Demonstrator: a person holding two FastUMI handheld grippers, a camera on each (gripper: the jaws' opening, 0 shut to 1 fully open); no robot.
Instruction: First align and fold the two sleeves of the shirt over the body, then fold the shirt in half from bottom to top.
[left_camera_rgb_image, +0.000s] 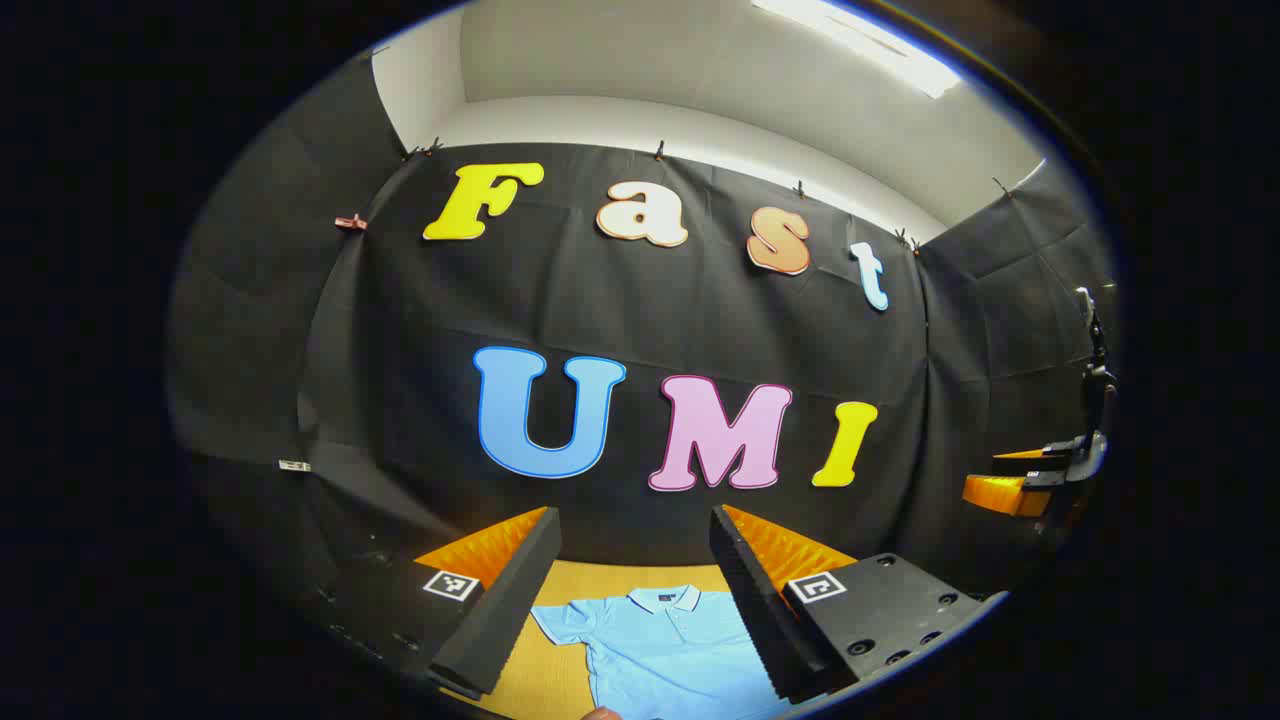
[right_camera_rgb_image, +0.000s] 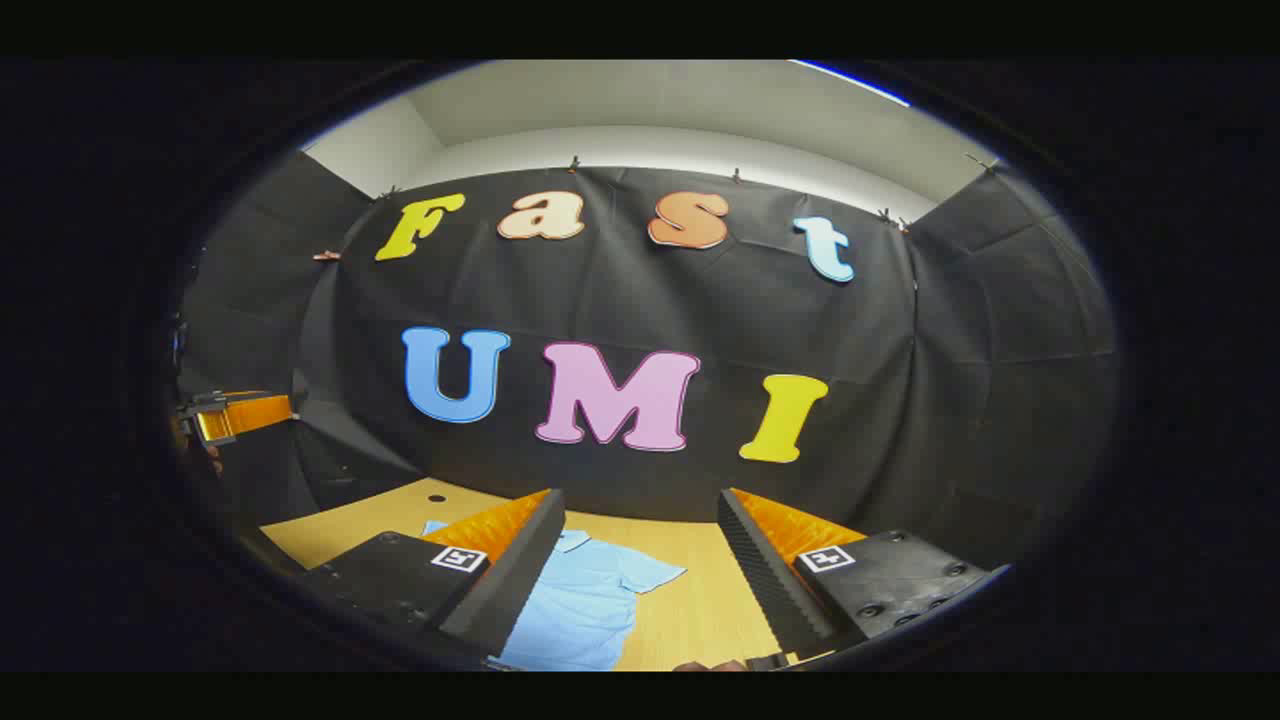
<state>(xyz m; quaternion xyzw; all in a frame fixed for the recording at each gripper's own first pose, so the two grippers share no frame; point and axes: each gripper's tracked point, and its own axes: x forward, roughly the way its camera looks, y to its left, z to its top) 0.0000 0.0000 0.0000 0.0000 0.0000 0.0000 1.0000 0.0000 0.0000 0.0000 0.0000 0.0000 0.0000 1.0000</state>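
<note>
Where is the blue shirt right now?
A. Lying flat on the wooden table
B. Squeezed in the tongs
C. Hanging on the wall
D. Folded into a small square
A. The shirt lies spread out on the table, collar away from the camera and a sleeve sticking out to the side, while both sets of tongs, left and right, are held open above it without touching it.

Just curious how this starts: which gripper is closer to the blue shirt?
Hard to say. The left gripper, fingers open, faces the shirt's collar; the right gripper, also open, points at its sleeve. Both hang above it.
</note>
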